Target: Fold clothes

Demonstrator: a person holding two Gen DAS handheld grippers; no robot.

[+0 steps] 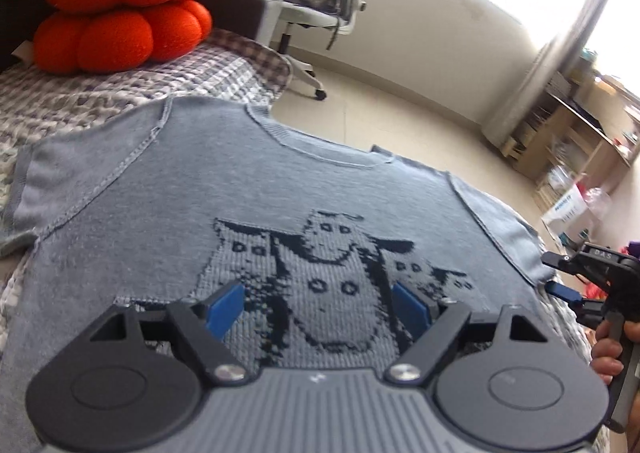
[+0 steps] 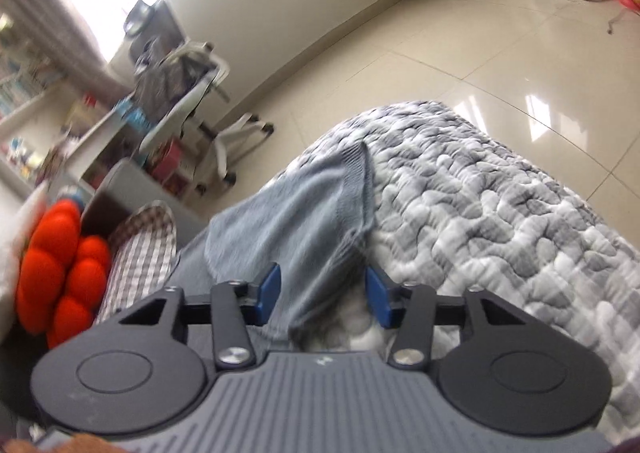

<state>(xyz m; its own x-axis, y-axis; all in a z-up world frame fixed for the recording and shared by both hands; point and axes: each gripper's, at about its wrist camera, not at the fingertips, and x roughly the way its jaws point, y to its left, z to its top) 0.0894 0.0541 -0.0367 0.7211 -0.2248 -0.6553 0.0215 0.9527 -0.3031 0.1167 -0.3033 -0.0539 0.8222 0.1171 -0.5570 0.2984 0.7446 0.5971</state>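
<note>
Grey knitted sweater (image 1: 168, 189) with a cat motif lies flat on the quilted bed (image 2: 500, 213).
Left tongs (image 1: 318, 303) and right tongs (image 2: 322, 295) hover released above it; orange plush cushions (image 1: 120, 5) sit behind, office chair (image 1: 316, 9) beyond.

Left gripper (image 1: 318, 303): ribbed grey body, black round housings, black linkage arms pinned by silver screws, blue fingers (image 1: 226, 305). Right gripper (image 2: 322, 295) is built alike; "DAS" lettering is seen on its black top.
</note>
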